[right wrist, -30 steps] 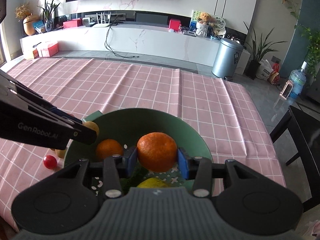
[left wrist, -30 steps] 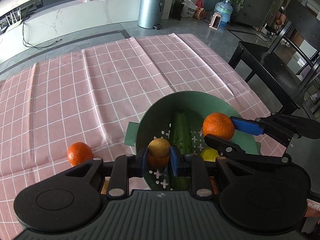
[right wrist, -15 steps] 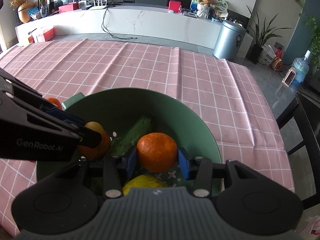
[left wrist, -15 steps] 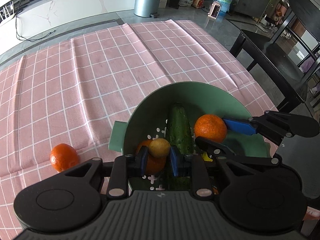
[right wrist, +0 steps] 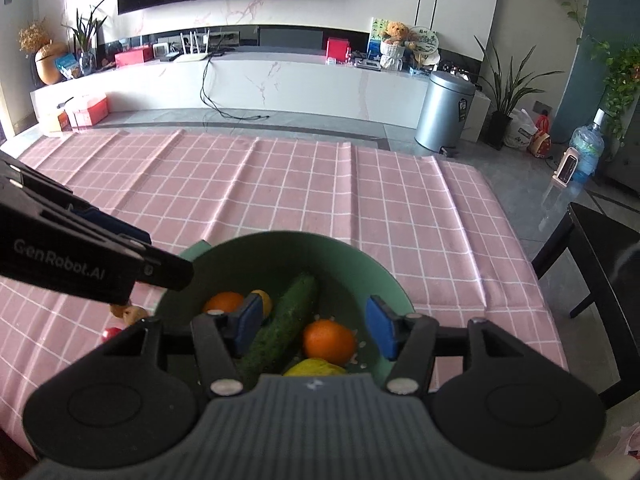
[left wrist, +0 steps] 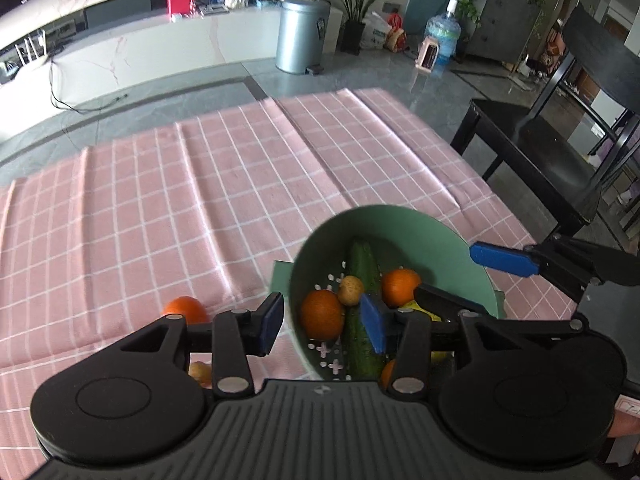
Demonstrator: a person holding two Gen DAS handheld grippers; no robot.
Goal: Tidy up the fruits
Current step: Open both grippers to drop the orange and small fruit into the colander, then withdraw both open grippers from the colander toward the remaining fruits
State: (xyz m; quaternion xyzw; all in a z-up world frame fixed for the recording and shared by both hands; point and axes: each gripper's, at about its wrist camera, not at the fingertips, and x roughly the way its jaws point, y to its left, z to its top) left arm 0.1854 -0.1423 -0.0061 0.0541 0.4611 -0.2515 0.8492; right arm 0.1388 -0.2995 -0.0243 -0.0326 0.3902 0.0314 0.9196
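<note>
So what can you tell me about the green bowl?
The green bowl is a round, pale green, plastic-looking strainer with little plus-shaped holes in its bottom. It sits upright on the pink checked tablecloth. Inside lie a cucumber, two oranges, a small potato-like thing and something yellow.

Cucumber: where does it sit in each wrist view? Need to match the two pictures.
Left wrist: the cucumber runs near-vertically through the middle of the green bowl, lower centre-right of the picture.
Right wrist: the cucumber lies diagonally in the bowl, lower centre.
Shared landmark: the silver bin on the floor beyond the table.
</note>
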